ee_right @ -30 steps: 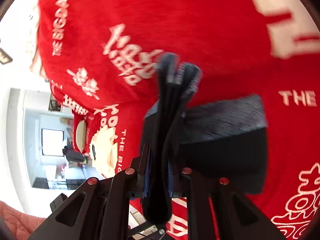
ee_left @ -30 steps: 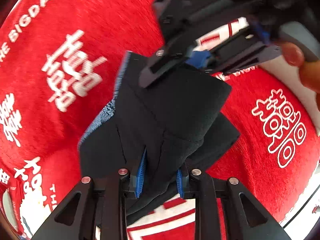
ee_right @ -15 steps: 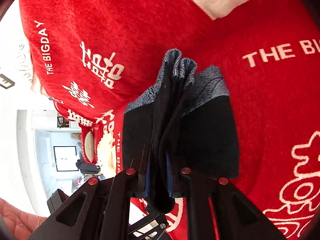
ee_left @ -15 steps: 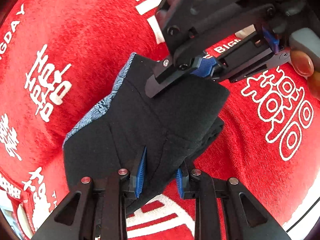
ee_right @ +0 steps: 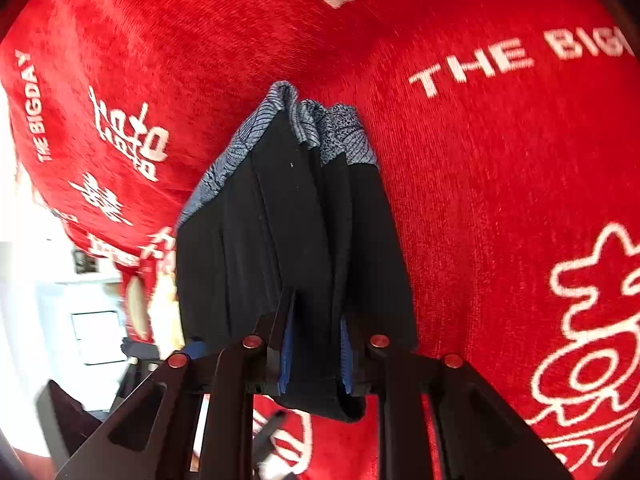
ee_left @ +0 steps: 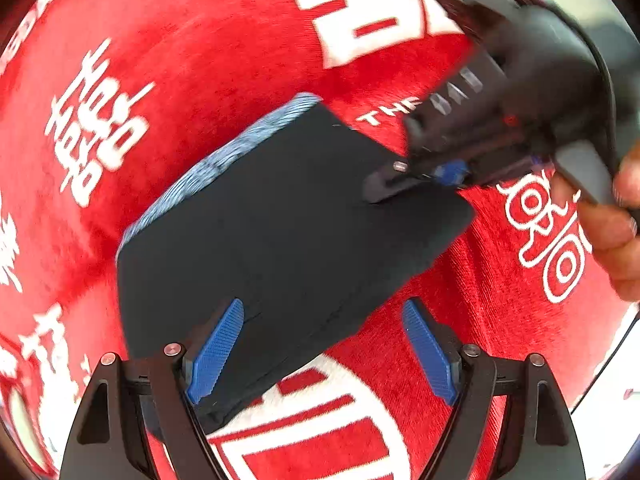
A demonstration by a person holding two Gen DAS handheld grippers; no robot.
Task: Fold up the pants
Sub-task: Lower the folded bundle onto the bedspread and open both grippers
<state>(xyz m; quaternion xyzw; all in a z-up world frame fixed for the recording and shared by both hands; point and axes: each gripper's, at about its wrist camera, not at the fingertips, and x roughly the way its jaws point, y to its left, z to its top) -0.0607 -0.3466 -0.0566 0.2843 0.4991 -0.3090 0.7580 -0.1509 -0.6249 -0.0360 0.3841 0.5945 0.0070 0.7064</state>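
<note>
Once folded, pants: black fabric pants [ee_left: 280, 232] with a blue-grey patterned waistband [ee_left: 224, 160], lying as a compact flat rectangle across the middle of the left wrist view; waistband along the upper left edge, layers stacked beneath.
Support: red plush cloth with white lettering [ee_left: 240, 60], spread under everything; soft enough, by the look of it, to let the bundle settle flat.
Left gripper: black two-finger left gripper [ee_left: 324, 354] at bottom centre of its own view, jaws opening and spread wide; blue ribbed pads [ee_left: 216, 344] clear of the fabric, one above the lower corner of the pants, the other above bare red cloth; nothing pinched.
Reason for the wide spread: probably to let the near corner lie down without being dragged along.
Right gripper: black two-finger right gripper [ee_right: 316, 354] at bottom centre of its own view, gap narrow, jaws opening, a thick fold of black fabric filling the gap and touching both pads; in the left wrist view, at the right, tip down on the upper right corner of the rectangle.
Hand: bare hand [ee_left: 616, 240] at the right edge, wrapped around the right gripper's handle.
Reason for that hold: likely to keep the far corner steady and the layers aligned during set-down.
Stage: fold judged nearly finished, only letting go of the far corner left.
Risk: stacked layers, showing as separate ridges in the right wrist view, liable to spring apart on release.
</note>
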